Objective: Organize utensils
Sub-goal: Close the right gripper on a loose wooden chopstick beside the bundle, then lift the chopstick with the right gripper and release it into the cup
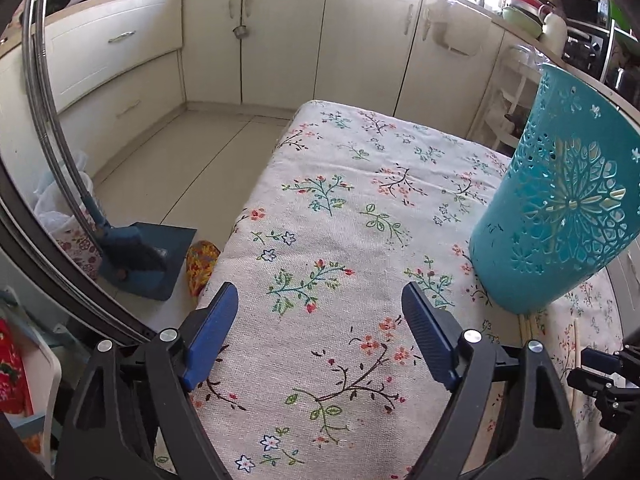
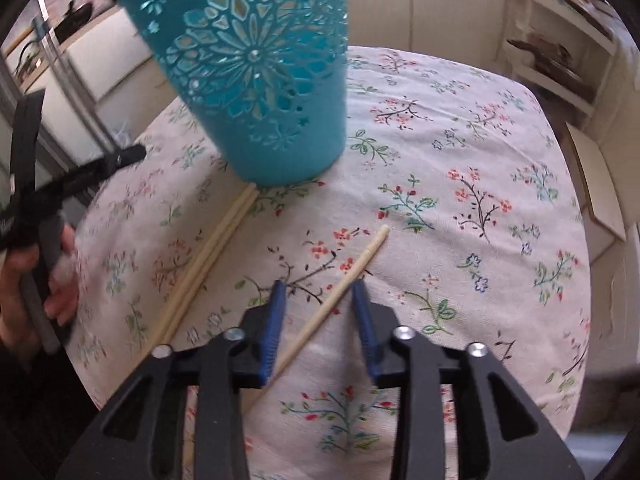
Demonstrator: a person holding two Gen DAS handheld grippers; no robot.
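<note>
A teal perforated holder (image 2: 260,80) stands upright on the floral tablecloth (image 2: 460,152); it also shows in the left wrist view (image 1: 560,208) at the right. Two wooden chopsticks (image 2: 208,264) lie side by side running from the holder's base toward me. A single chopstick (image 2: 352,272) lies diagonally between the open fingers of my right gripper (image 2: 320,288), which hovers just over it without closing. My left gripper (image 1: 316,292) is open and empty over bare cloth, left of the holder. Chopstick ends (image 1: 576,344) show at the left wrist view's lower right.
The table's left edge (image 1: 256,184) drops to a tiled floor with a blue dustpan (image 1: 144,256). Cream kitchen cabinets (image 1: 280,40) line the back. A white shelf unit (image 2: 560,52) stands beyond the table's far right. The left hand and gripper (image 2: 40,200) show at the left.
</note>
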